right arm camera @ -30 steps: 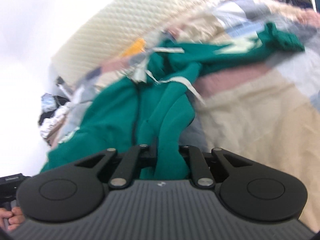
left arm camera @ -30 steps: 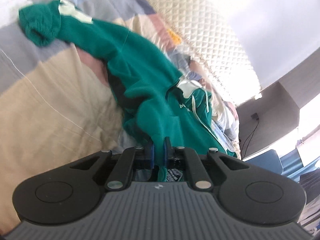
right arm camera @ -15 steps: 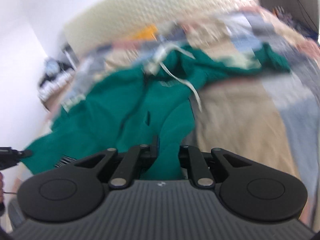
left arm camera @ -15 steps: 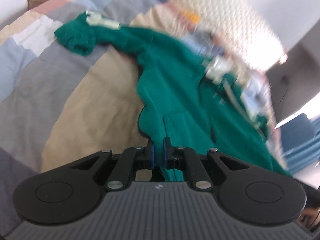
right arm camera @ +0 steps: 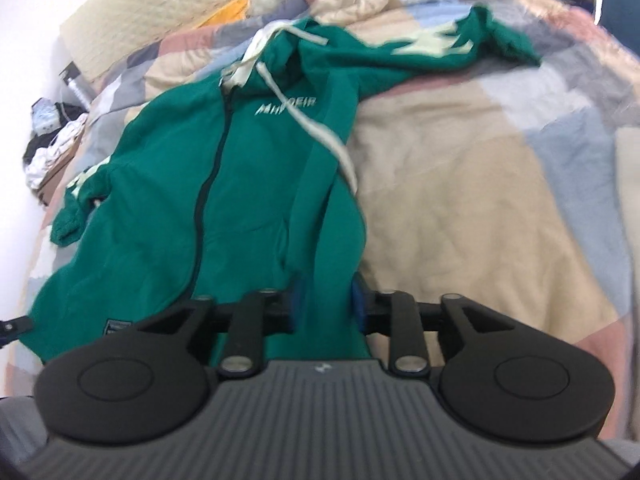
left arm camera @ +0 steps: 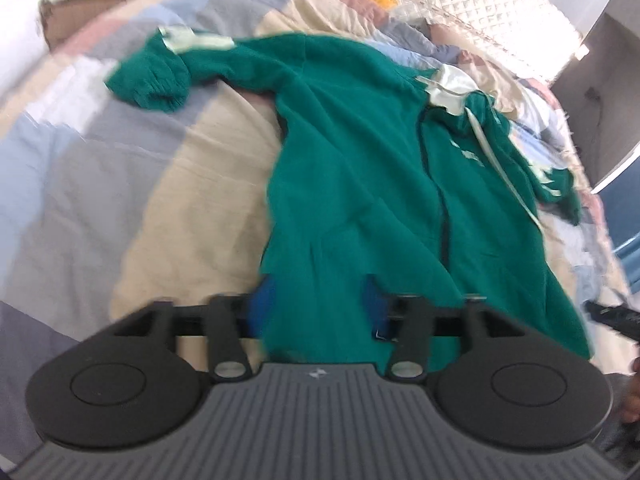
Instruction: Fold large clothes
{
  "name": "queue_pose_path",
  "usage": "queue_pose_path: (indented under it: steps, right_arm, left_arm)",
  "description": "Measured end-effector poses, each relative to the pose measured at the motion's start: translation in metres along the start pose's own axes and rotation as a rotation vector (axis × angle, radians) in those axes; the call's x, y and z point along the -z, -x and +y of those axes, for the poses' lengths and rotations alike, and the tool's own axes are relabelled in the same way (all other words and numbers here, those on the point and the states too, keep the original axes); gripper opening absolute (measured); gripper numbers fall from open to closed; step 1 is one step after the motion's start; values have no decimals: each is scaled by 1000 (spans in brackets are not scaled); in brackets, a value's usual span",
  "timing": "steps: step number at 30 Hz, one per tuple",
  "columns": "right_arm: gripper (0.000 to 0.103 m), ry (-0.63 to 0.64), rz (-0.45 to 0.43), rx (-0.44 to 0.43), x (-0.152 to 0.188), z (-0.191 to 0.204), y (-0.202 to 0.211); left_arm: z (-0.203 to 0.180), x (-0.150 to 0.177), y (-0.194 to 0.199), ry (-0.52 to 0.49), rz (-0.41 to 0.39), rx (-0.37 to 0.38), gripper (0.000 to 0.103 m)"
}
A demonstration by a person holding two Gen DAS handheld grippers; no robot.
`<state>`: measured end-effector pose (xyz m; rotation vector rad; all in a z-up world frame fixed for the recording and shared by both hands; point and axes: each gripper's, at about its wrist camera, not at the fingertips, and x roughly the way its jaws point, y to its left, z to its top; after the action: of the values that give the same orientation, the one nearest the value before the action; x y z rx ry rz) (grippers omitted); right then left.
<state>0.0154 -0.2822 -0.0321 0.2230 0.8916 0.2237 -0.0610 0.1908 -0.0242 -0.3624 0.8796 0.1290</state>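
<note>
A green zip-up hoodie (left arm camera: pixel 360 184) with pale drawstrings lies front up on a patchwork quilt (left arm camera: pixel 120 200). In the left wrist view one sleeve runs to the upper left and ends in a bunched cuff (left arm camera: pixel 152 80). In the right wrist view the other sleeve (right arm camera: pixel 440 48) runs to the upper right. My left gripper (left arm camera: pixel 318 308) is at the hem and its jaws are opening, with loose green fabric between the blue pads. My right gripper (right arm camera: pixel 328 304) is at the hem's other corner. Its jaws are opening too, with a fold of the hoodie (right arm camera: pixel 256 184) lying between them.
A cream quilted headboard (left arm camera: pixel 480 4) runs along the far side of the bed. A yellow item (right arm camera: pixel 228 10) lies near it. Clutter (right arm camera: pixel 48 136) is piled beside the bed on the left of the right wrist view. A cardboard box (left arm camera: pixel 64 24) stands past the quilt.
Both pairs of jaws were shut on the hoodie's hem and now stand apart. The hoodie went from bunched and lifted to spread flatter on the quilt. Both views have swung.
</note>
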Motion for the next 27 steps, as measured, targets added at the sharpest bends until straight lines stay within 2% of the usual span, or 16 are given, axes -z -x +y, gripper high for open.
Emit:
queue_pose_path:
  steps: [1, 2, 7, 10, 13, 17, 22, 27]
  right_arm:
    - [67, -1, -31, -10, 0, -2, 5]
    - [73, -5, -60, -20, 1, -3, 9]
    - [72, 24, -159, -70, -11, 13, 16]
    - [72, 50, -218, -116, -26, 31, 18]
    - [72, 69, -281, -146, -43, 49, 19]
    - [72, 102, -351, -151, -59, 63, 15]
    - [72, 84, -389, -140, -61, 61, -5]
    - [72, 96, -357, -114, -68, 60, -36]
  left_arm:
    - [-2, -1, 5, -16, -22, -13, 66]
    - [-3, -2, 9, -25, -39, -13, 67]
    - [-27, -27, 13, -47, -95, 22, 67]
    - [-61, -46, 12, -93, -158, 72, 67]
    - [-94, -67, 7, -96, -194, 154, 67]
    - [-141, -82, -6, -169, -260, 182, 67]
    - [-179, -83, -50, -193, -234, 197, 67]
    - [-180, -69, -110, -183, -210, 180, 67]
